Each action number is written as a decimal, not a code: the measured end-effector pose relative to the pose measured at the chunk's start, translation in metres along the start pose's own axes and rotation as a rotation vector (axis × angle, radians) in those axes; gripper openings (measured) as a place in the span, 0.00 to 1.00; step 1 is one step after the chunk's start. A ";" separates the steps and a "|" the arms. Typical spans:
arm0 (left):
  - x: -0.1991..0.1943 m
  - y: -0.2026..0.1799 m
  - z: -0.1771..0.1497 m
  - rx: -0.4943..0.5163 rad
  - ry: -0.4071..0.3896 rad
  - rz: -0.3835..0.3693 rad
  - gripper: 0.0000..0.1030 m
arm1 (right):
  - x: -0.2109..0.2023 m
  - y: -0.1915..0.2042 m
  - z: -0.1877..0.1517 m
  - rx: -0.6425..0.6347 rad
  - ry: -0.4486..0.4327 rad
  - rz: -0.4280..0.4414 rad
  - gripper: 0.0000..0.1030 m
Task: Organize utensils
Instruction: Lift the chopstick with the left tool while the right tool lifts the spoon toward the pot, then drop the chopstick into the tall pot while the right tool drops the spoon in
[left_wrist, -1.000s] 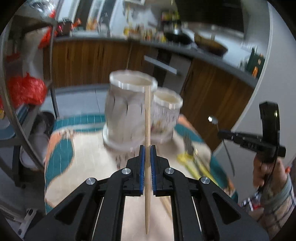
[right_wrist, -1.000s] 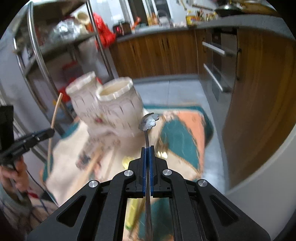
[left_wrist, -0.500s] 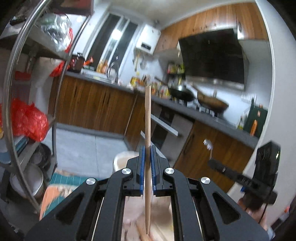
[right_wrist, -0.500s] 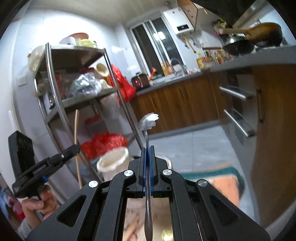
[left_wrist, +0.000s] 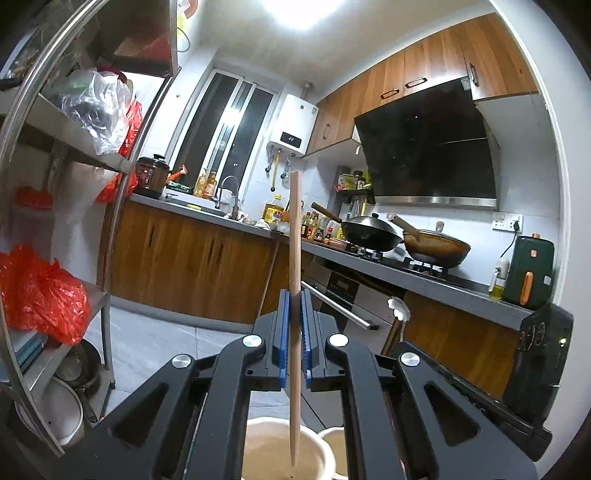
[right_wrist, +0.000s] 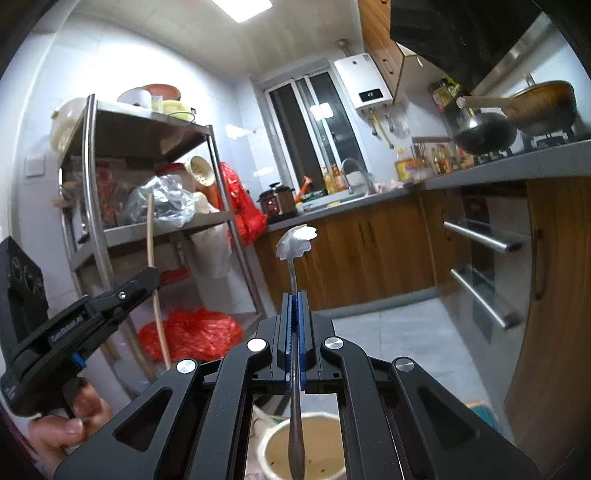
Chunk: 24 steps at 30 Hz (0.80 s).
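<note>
1. Left gripper (left_wrist: 294, 338): jaws clamped on a wooden chopstick (left_wrist: 294, 295), held nearly upright; its lower tip hangs over the mouth of the larger cream holder (left_wrist: 325, 456) at the bottom of the left wrist view; whether the tip touches the inside I cannot tell.
2. A smaller cream holder (left_wrist: 334, 439) sits just beside the larger one, on its right, mostly hidden by the gripper's frame.
3. Right gripper (right_wrist: 294, 338): jaws closed narrow on the thin stem of a metal spoon (right_wrist: 293, 280); scalloped bowl points up, handle end points down over the open mouth of a cream holder (right_wrist: 275, 446) directly below the jaws; which of the two holders this is I cannot tell.
4. In the right wrist view the left gripper (right_wrist: 149, 275) shows to the left of that holder, with the chopstick (right_wrist: 153, 280) upright in it and a hand (right_wrist: 70, 424) on its grip.
5. In the left wrist view the spoon's bowl (left_wrist: 398, 309) shows to the right of the chopstick.
6. Behind the holders: steel shelf rack (right_wrist: 221, 218) with red bags (left_wrist: 40, 291) to the left; wooden cabinets under a grey counter (left_wrist: 424, 277) to the right.
7. Farthest from the holders: two woks (left_wrist: 373, 232) on the stove and a white water heater (left_wrist: 291, 129) on the wall.
</note>
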<state>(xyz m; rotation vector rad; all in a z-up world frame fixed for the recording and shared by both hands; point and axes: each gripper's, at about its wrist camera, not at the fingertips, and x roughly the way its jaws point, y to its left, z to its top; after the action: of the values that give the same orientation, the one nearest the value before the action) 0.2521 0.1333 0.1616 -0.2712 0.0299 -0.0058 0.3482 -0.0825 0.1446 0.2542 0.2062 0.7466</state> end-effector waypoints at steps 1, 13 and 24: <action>0.003 0.000 -0.005 0.003 0.009 0.006 0.06 | 0.002 0.000 -0.001 -0.005 -0.001 -0.004 0.04; 0.006 0.007 -0.056 0.020 0.136 0.057 0.06 | 0.016 0.008 -0.032 -0.103 0.104 -0.063 0.04; -0.001 0.001 -0.068 0.039 0.185 0.054 0.06 | 0.003 0.018 -0.053 -0.133 0.184 -0.054 0.02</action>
<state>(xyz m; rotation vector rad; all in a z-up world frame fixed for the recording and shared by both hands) 0.2489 0.1160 0.0963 -0.2301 0.2204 0.0226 0.3239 -0.0595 0.0998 0.0528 0.3354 0.7266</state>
